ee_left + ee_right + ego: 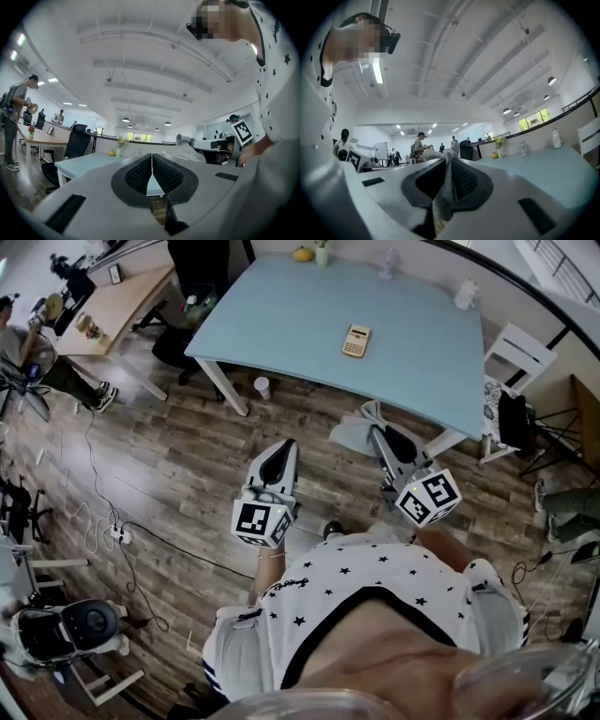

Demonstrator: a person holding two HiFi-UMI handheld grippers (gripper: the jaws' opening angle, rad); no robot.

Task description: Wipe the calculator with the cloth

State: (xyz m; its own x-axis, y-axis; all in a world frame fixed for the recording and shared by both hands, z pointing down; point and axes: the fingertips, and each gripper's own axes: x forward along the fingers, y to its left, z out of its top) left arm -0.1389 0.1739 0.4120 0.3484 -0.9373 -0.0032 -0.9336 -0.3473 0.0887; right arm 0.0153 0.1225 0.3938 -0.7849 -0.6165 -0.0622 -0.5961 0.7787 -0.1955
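A beige calculator (356, 340) lies flat on the light blue table (281, 324), well ahead of both grippers. My right gripper (374, 424) is held over the wooden floor just short of the table's near edge, shut on a grey cloth (354, 433) that hangs from its tips. In the right gripper view the cloth (446, 185) is pinched between the jaws of that gripper (449, 161). My left gripper (280, 458) hovers to the left, shut with nothing in it. The left gripper view shows its pads (164, 174) pressed together and the cloth (188, 146) off to the right.
A white cup (262, 387) stands on the floor by a table leg. A yellow fruit (302, 254) and a small vase (322, 253) sit at the table's far edge. A black office chair (187, 296) is at the left, a white chair (513, 348) at the right. Cables and a power strip (120, 533) lie on the floor.
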